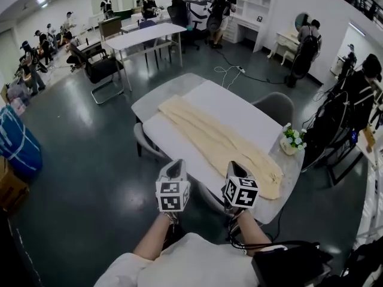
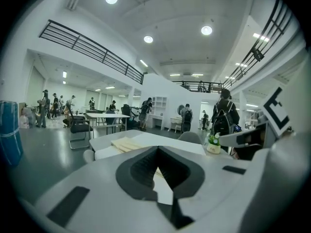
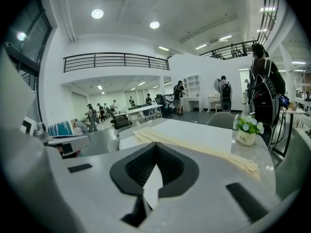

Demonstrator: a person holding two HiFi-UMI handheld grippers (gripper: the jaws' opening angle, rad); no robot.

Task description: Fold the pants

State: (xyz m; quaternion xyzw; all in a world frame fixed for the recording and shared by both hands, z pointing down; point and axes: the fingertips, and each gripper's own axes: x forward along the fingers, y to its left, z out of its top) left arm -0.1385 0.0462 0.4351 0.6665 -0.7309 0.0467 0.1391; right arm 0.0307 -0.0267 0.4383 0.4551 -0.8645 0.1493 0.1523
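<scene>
While both pairs of jaws sit pressed together on nothing, the left gripper (image 1: 173,171) and right gripper (image 1: 235,172) hang side by side at the white rounded desk's (image 1: 239,107) near edge; long cream fabric pants (image 1: 221,141) lie flat lengthwise on it, apart from both.

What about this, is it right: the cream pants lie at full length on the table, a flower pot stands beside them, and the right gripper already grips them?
One error: the right gripper grips nothing. The right gripper view shows its jaws together and empty, short of the pants. The rest holds.
</scene>
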